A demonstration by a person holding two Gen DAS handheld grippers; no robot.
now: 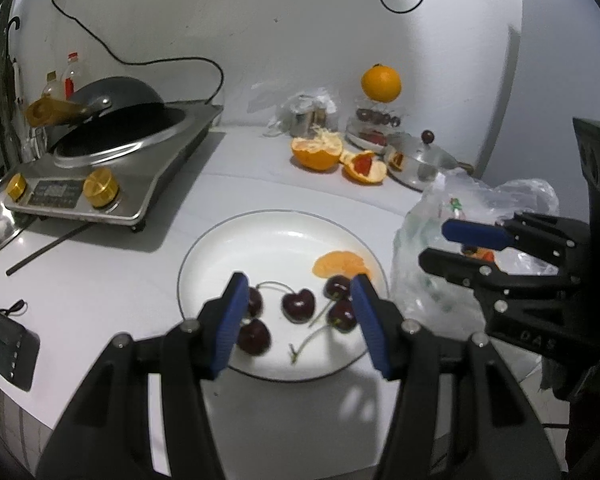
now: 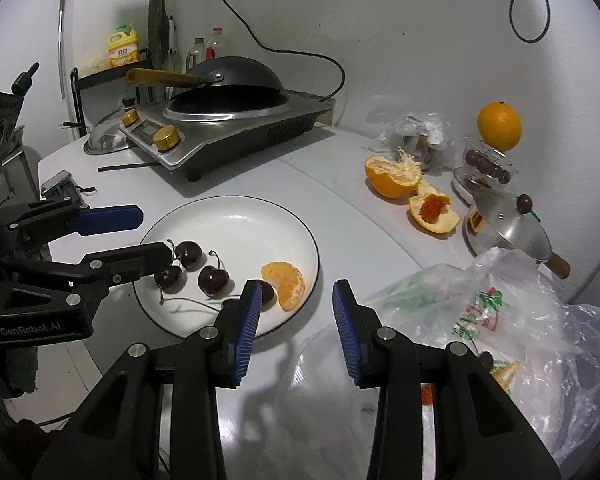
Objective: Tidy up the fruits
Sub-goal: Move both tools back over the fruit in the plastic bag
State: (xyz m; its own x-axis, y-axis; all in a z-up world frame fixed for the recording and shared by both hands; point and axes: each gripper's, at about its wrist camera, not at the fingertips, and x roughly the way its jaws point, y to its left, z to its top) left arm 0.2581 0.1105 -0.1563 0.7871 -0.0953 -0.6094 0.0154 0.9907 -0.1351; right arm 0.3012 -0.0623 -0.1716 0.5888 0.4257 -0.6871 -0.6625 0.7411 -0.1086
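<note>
A white plate [image 1: 260, 240] holds several dark cherries [image 1: 298, 306] and a peeled orange segment [image 1: 342, 264]. My left gripper [image 1: 298, 320] is open and empty, hovering over the near side of the plate with cherries between its blue pads. In the right wrist view the plate [image 2: 236, 220], the cherries [image 2: 213, 280] and the segment [image 2: 286, 284] show too, with my left gripper [image 2: 150, 234] open above them. My right gripper [image 2: 296, 334] is open and empty, between the plate and a clear plastic bag [image 2: 500, 320]; it also shows in the left wrist view [image 1: 436, 246].
An induction cooker with a black wok [image 1: 112, 132] stands at the back left. A whole orange [image 1: 381, 83] sits on a jar, with orange peels [image 1: 318, 152] and a steel lidded pot [image 1: 424, 160] at the back right. A dark device [image 1: 4, 346] lies at the left edge.
</note>
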